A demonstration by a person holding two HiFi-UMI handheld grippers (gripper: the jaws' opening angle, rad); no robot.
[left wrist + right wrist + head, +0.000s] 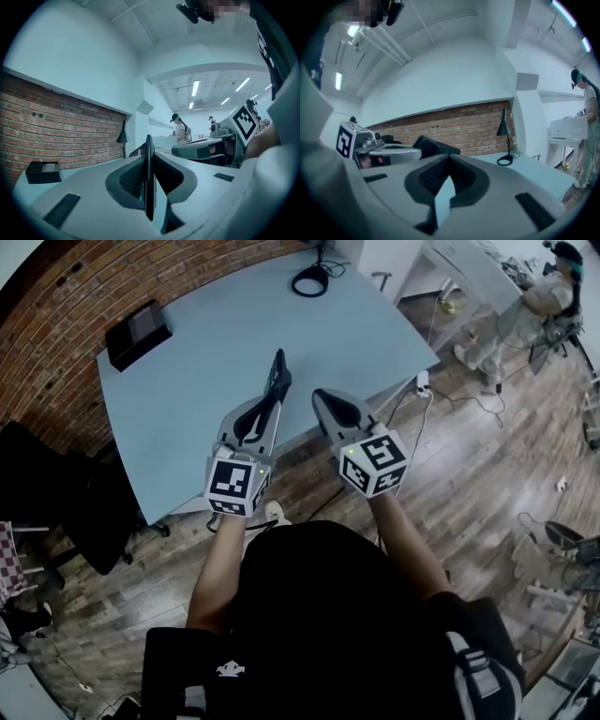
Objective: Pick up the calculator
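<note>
The calculator [149, 178] is gripped on edge between the jaws of the left claw [270, 405], which are closed onto its thin dark body. It is held upright over the bench [206, 343], close to the near edge. The right claw [322, 399] is seen just beside it, over the same edge, with its jaws closed together at the tips and nothing held between them. A black box [138, 334] is set by the far left corner, and a lamp [309, 280] is placed at the far edge.
</note>
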